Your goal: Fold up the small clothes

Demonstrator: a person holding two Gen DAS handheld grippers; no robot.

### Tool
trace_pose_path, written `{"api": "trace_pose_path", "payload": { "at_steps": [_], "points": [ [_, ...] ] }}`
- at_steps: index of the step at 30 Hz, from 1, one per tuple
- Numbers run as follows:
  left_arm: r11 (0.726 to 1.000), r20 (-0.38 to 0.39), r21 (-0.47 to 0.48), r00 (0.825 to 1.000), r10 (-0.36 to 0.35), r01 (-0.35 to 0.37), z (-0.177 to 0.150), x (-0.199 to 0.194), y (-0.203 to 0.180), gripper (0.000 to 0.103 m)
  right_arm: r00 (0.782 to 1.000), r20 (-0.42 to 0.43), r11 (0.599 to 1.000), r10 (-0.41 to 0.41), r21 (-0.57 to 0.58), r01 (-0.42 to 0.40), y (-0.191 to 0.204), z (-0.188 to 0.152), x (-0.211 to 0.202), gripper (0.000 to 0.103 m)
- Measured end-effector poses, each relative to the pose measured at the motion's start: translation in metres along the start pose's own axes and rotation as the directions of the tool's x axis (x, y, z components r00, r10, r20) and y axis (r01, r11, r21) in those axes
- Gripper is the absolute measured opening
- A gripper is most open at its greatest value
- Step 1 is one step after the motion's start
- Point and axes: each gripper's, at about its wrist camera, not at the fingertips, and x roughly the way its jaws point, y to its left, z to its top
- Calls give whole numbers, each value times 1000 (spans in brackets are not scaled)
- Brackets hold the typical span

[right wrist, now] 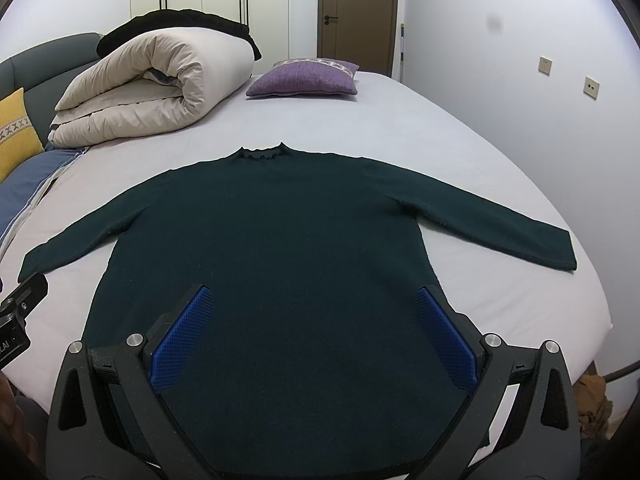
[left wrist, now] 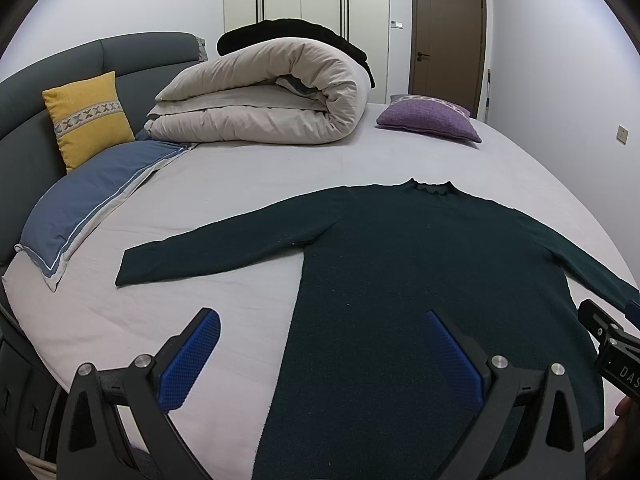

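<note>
Dark green sweater (right wrist: pixel 272 248) lies flat mid-frame on the grey bed (right wrist: pixel 400 120), sleeves spread, right cuff near the mattress edge at right (bare sheet beyond the collar). Rolled duvet (left wrist: pixel 260 92) sits upper left. Left gripper (left wrist: pixel 320 354) and right gripper (right wrist: pixel 314 334) hover with jaws wide apart, holding nothing.

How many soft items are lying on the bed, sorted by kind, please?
Sweater: 1
Cushions: 2, yellow and purple
Pillow, blue: 1
Rolled duvet: 1
Black cloth on top of the duvet: 1
Total: 6
</note>
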Motion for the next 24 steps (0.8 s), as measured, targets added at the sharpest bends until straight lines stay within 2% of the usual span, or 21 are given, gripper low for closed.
{"api": "trace_pose_path", "payload": {
  "at_steps": [24],
  "points": [
    [1000,0,-2,1000,1,-1,1,0,0,103,1000,1,1000,0,-4,0,3,-8,3,103]
  ]
}}
